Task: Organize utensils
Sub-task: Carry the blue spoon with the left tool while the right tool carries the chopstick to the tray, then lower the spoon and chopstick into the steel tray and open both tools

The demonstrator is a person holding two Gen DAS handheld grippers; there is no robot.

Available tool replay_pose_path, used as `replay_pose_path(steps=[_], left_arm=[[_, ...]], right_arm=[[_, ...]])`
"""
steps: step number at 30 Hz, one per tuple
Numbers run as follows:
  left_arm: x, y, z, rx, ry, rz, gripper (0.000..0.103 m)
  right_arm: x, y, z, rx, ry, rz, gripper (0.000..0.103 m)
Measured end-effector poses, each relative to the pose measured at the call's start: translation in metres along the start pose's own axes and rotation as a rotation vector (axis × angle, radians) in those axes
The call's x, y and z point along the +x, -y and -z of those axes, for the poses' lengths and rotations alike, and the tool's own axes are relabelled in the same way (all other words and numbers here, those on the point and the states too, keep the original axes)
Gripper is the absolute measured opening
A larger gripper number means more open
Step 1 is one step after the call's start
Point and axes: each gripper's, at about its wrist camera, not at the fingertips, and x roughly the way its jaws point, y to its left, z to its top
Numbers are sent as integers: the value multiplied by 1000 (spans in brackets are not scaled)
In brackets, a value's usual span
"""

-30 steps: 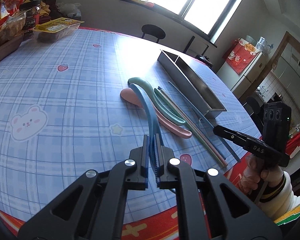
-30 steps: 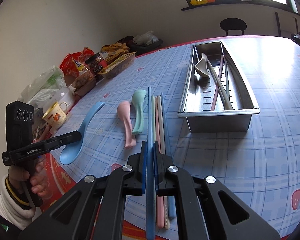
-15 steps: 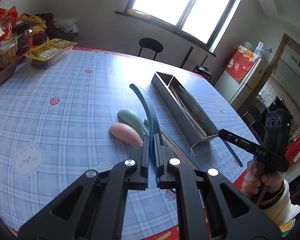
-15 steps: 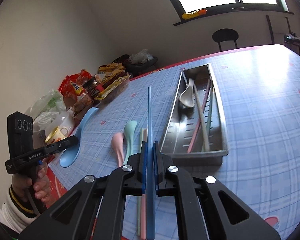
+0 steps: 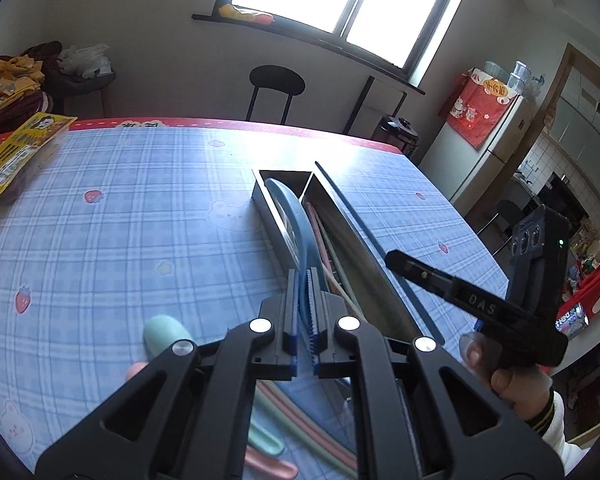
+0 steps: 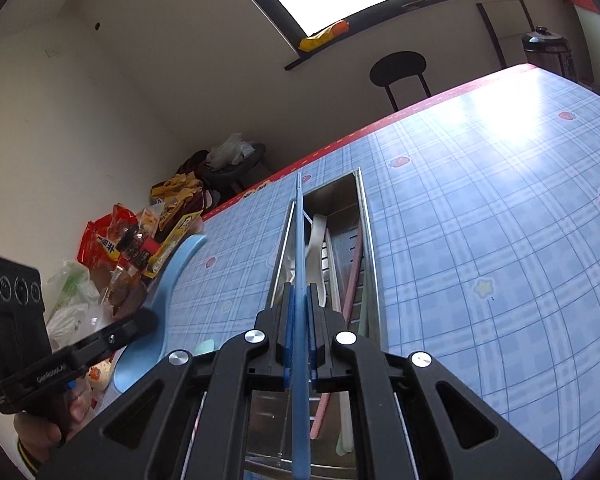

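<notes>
Both grippers have risen from the tablecloth [image 5: 148,216] to above the steel utensil tray [image 6: 367,240]. Left gripper [image 5: 305,280] is clamped on the blue spoon [image 5: 290,216]; right gripper [image 6: 299,294] is clamped on 1 blue chopstick [image 6: 299,240], both over the tray's near end.

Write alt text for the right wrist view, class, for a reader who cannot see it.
The right gripper is shut on a blue chopstick held above a long metal tray that already holds utensils, on a blue checked tablecloth. At left, the left gripper holds a blue spoon.
</notes>
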Motion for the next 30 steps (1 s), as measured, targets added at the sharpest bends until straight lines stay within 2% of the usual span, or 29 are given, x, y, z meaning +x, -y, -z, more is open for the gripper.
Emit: replay_pose_path(steps=[6, 11, 22, 24, 27, 28, 30], left_arm=[[61, 16, -23, 29, -58, -21, 5], [95, 23, -33, 49, -90, -54, 5], [88, 18, -32, 68, -68, -102, 5], [83, 15, -30, 65, -64, -114, 5], [72, 9, -25, 56, -55, -130, 6], [67, 7, -24, 55, -51, -138, 7], [56, 2, -19, 53, -41, -157, 14]], right_arm=[[4, 13, 0, 39, -4, 10, 6], [7, 13, 2, 33, -18, 26, 6], [24, 8, 7, 32, -54, 51, 10], [21, 6, 6, 25, -39, 46, 24], [12, 1, 5, -5, -10, 44, 37], [10, -2, 5, -19, -1, 49, 40], [5, -6, 5, -53, 18, 59, 56]])
